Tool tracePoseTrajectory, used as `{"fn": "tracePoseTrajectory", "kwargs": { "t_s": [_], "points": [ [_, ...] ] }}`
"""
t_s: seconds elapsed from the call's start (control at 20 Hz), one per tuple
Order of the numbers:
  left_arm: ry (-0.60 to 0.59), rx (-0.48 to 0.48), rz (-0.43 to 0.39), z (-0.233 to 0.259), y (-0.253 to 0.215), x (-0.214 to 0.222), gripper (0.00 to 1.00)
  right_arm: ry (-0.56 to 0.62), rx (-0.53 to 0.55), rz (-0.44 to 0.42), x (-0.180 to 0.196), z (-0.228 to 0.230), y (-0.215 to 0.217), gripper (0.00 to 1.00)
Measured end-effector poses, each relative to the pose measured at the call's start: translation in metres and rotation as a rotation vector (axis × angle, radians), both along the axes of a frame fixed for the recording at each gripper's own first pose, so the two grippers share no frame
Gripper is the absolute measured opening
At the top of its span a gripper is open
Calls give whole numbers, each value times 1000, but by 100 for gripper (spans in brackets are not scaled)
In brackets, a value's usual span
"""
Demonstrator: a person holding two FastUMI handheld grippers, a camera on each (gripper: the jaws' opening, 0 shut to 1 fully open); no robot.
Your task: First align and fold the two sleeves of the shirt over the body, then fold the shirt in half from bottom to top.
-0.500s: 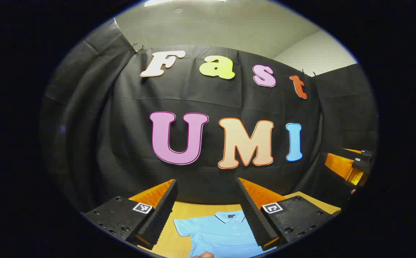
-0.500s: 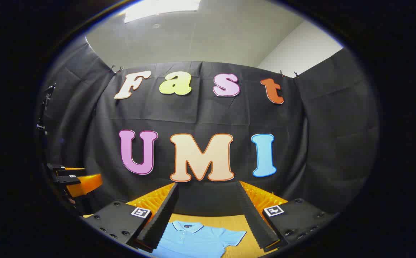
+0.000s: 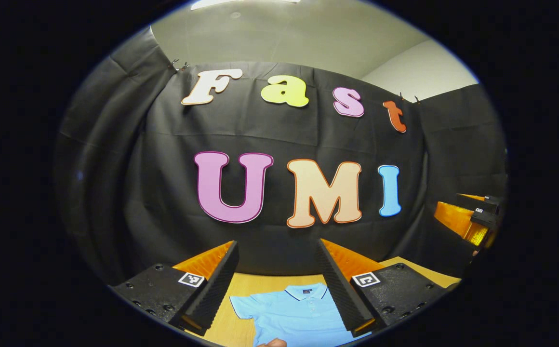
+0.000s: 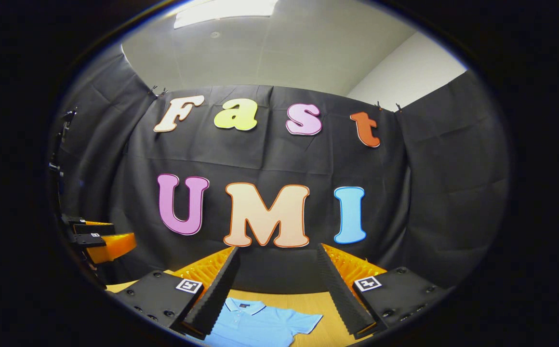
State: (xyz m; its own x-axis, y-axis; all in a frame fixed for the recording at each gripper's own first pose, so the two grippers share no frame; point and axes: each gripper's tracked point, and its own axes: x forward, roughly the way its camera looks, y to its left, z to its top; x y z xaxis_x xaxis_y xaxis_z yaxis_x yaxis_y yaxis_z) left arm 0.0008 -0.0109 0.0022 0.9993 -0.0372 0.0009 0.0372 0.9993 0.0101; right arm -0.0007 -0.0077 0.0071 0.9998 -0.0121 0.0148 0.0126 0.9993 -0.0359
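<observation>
A light blue polo shirt (image 3: 294,315) lies flat on the wooden table (image 3: 255,283), collar toward the booth wall, both short sleeves spread out. My left gripper (image 3: 277,255) is held open in the air above the shirt's near part, nothing between its fingers. In the right gripper view the same shirt (image 4: 260,323) shows with its right sleeve (image 4: 306,322) out to the side. My right gripper (image 4: 277,258) is also open and empty, raised above the table. The right gripper (image 3: 472,219) shows at the far right of the left gripper view, the left gripper (image 4: 99,238) at the far left of the right gripper view.
The black cloth wall (image 3: 279,202) stands just behind the table's far edge. A fingertip (image 3: 272,342) shows at the bottom of the left gripper view. Bare wood (image 4: 327,330) lies right of the shirt.
Both grippers have shifted slightly; the shirt sits a little lower and more to the left in each view. Both stay open and empty.
</observation>
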Motion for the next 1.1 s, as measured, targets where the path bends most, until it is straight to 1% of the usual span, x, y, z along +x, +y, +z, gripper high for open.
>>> {"fn": "tracePoseTrajectory", "kwargs": {
  "t_s": [0.2,0.25,0.35,0.4,0.5,0.55,0.6,0.75,0.8,0.9,1.05,1.1],
  "points": [
    [8,-1,8,-3,3,2,95,6,-9,-8,-2,-3,-2,98],
    [8,0,11,-2,3,2,93,9,-11,-7,-1,-4,-2,98],
    [8,-1,8,-4,3,2,93,13,-18,-8,-1,-8,-1,98],
    [11,5,8,-4,3,2,94,16,-22,-9,0,-10,-2,98],
    [10,11,13,-5,4,1,94,28,-28,-9,6,-20,-6,98],
    [8,10,16,-5,5,0,94,37,-28,-9,9,-23,-9,100],
    [6,6,19,-5,5,0,95,51,-26,-11,15,-29,-13,98],
    [1,-2,47,-8,7,-2,94,118,-25,-23,34,-57,-32,100],
    [0,-7,57,-9,6,-1,94,129,-29,-31,40,-63,-41,98],
    [5,-15,81,-13,4,1,94,138,-42,-40,54,-79,-58,98],
    [11,-19,105,-18,-5,5,93,188,-68,-41,76,-120,-83,98],
    [18,-12,114,-21,-8,6,95,218,-71,-35,83,-137,-90,98]
  ]
}}
